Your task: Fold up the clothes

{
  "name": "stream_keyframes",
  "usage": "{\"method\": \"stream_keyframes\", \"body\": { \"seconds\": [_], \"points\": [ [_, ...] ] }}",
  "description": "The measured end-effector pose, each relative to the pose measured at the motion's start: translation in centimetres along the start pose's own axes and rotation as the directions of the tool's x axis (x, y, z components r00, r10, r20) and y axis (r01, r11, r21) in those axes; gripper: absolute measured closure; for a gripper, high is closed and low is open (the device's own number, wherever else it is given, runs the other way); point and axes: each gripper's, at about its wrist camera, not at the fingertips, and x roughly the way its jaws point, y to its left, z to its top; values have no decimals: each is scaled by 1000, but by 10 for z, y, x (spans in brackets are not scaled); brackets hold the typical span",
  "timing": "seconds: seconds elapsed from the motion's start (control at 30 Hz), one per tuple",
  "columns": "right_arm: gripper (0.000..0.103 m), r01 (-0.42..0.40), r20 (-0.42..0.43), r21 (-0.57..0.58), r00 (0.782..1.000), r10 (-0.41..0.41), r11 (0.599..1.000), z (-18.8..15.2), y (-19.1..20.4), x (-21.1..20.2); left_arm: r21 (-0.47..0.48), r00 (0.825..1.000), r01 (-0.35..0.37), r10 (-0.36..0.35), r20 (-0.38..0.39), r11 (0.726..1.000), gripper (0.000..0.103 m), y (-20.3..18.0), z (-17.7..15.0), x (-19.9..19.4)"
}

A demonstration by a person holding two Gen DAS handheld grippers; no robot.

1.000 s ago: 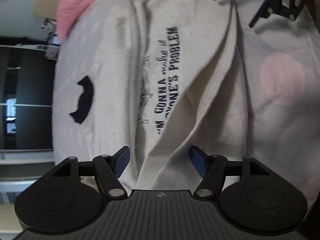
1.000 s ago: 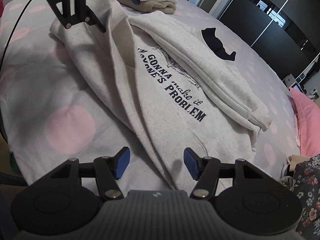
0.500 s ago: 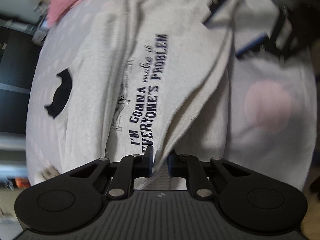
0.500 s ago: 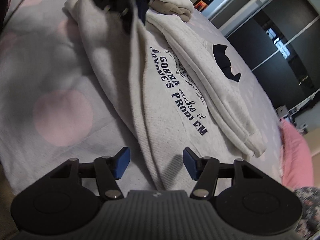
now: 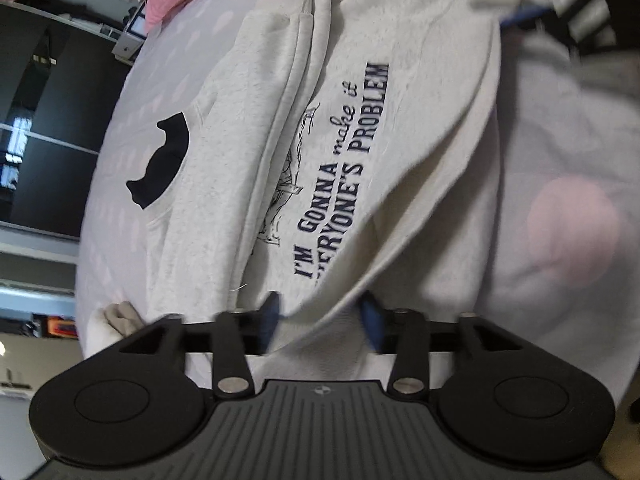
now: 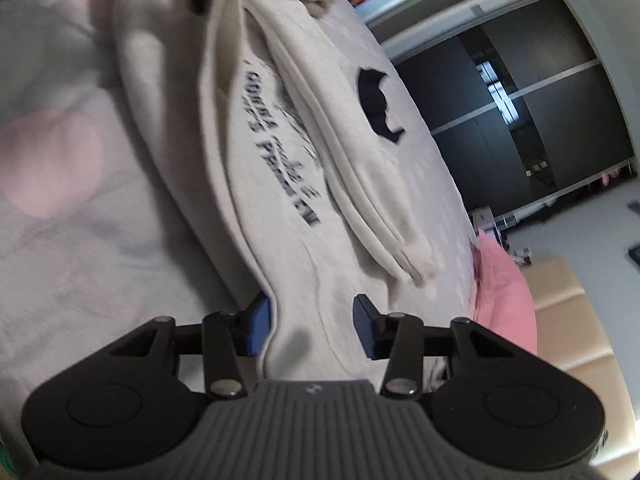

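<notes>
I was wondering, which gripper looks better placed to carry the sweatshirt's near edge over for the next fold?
Probably the right gripper: its open jaws straddle the grey sweatshirt's edge. The left gripper also has its jaws apart around a flap, though blur hides whether it grips.

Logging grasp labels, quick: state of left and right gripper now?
Left gripper: open, fingers apart around a sweatshirt fold, not clamped.
Right gripper: open, fingers straddling the sweatshirt's edge, not clamped.

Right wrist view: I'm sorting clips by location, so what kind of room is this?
Most likely a bedroom: a bed with spotted bedding, a pink pillow, and dark sliding wardrobe doors behind.
</notes>
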Motion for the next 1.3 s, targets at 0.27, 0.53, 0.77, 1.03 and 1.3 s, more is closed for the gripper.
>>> {"method": "stream_keyframes", "body": {
  "seconds": [0.27,0.53,0.77,1.03,1.3],
  "points": [
    [56,5,-86,-107,996,-14,994,-16,11,9,0,997,4,-4,-80,1000,42,18,-28,22],
    [56,24,-165,-13,986,-26,1000,-23,-9,19,-177,987,125,-140,-76,976,39,59,-45,33],
    [83,51,-94,139,995,-38,989,-20,-49,17,-439,981,118,-172,-85,891,37,100,-78,43],
    [84,-85,-36,102,995,89,991,-15,-78,39,-600,975,137,-215,-59,788,37,118,-100,52],
    [80,-167,-30,184,984,175,969,-8,-109,93,-713,971,144,-236,-30,686,37,128,-119,55]
  ]
}}
